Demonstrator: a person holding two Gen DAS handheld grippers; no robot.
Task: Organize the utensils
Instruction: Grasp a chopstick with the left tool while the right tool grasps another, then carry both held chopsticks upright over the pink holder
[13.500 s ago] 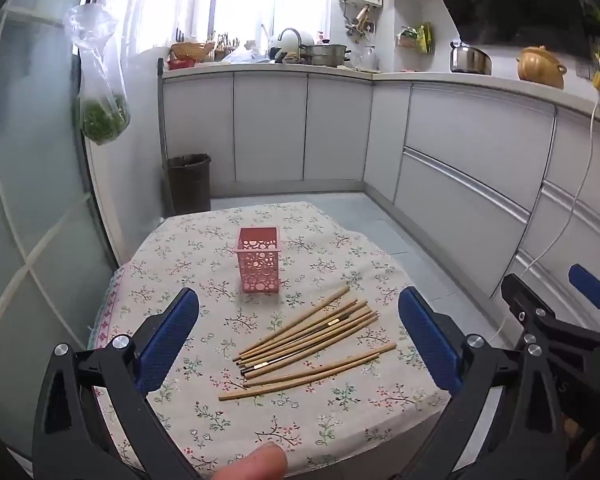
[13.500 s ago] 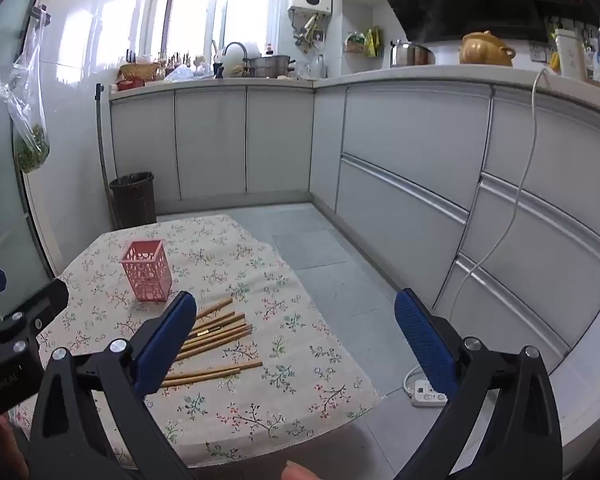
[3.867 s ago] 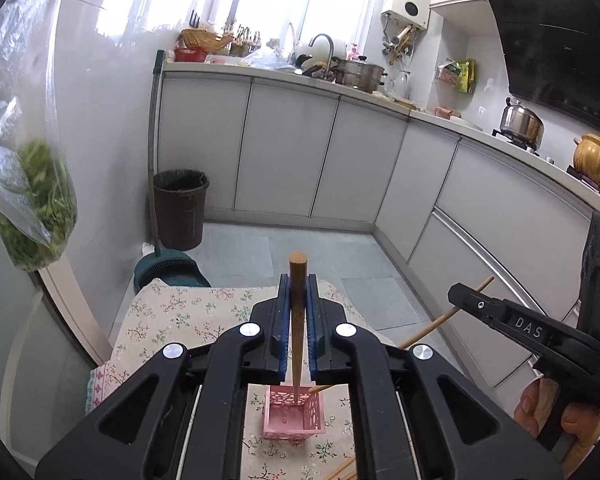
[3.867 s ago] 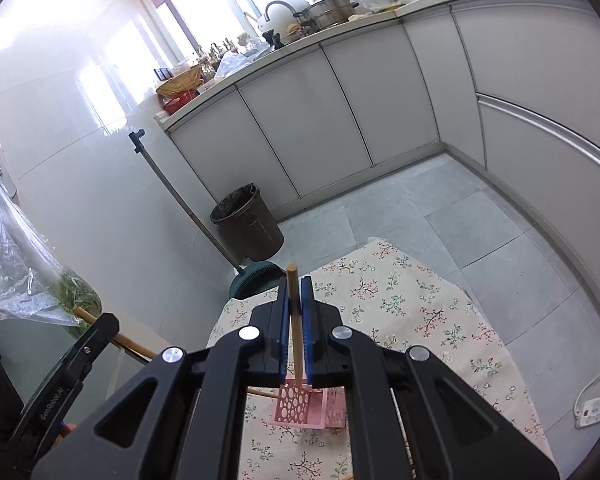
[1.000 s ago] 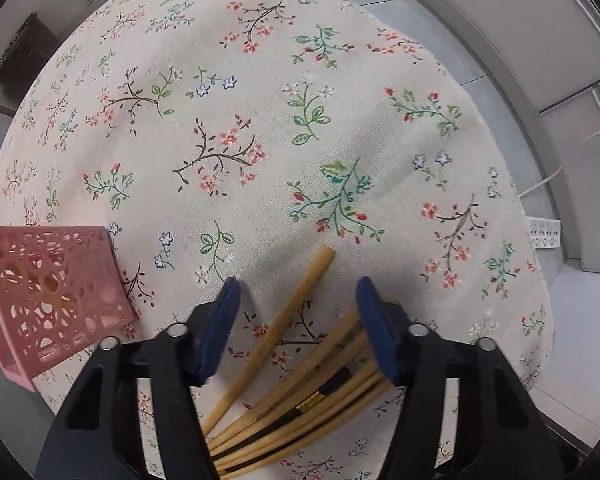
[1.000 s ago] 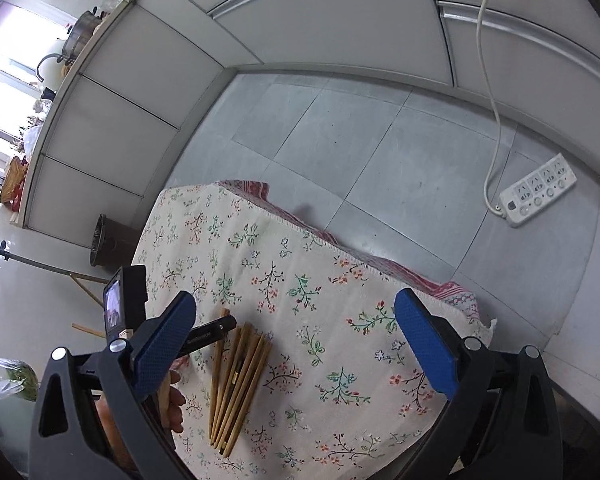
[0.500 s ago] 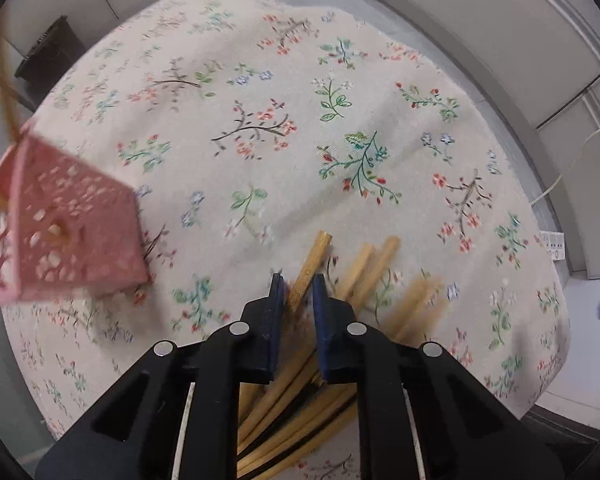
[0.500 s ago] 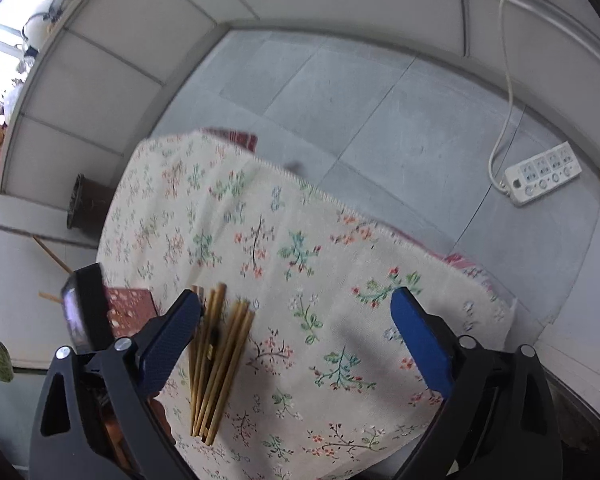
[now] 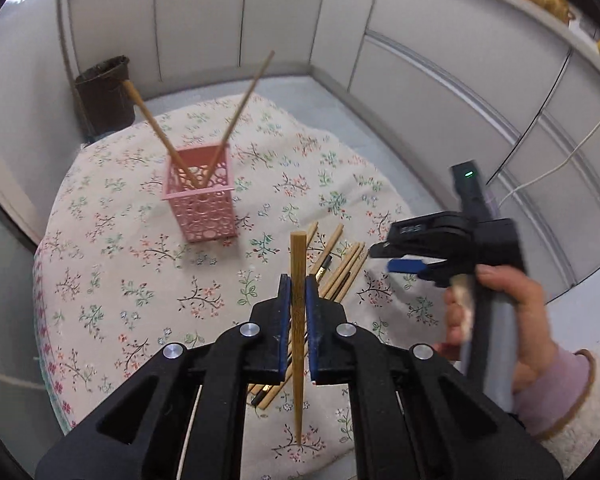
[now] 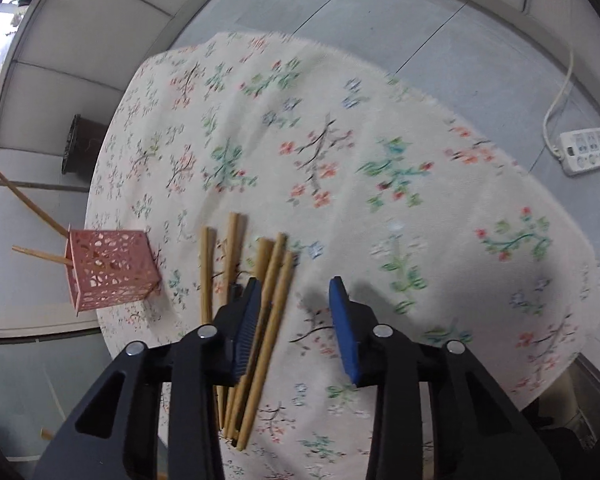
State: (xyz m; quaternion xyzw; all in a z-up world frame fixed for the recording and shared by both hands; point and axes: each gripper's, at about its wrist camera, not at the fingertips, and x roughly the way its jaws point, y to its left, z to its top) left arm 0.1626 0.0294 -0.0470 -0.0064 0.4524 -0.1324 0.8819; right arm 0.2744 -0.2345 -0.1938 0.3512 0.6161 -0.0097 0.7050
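One chopstick (image 9: pixel 299 280) stands straight up, pinched tight in the left gripper (image 9: pixel 299 292), whose jaws are closed on it. More chopsticks (image 10: pixel 260 320) lie in a bunch on the desk (image 10: pixel 380 140), at 6 o'clock. The pink holder (image 9: pixel 200 208) stands at 10 o'clock with two sticks leaning in it. The right gripper (image 10: pixel 294 312) hangs over the bunch, its jaws wide apart and holding nothing.

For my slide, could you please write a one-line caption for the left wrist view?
Left gripper holds one chopstick upright above the table; pink holder already contains two.
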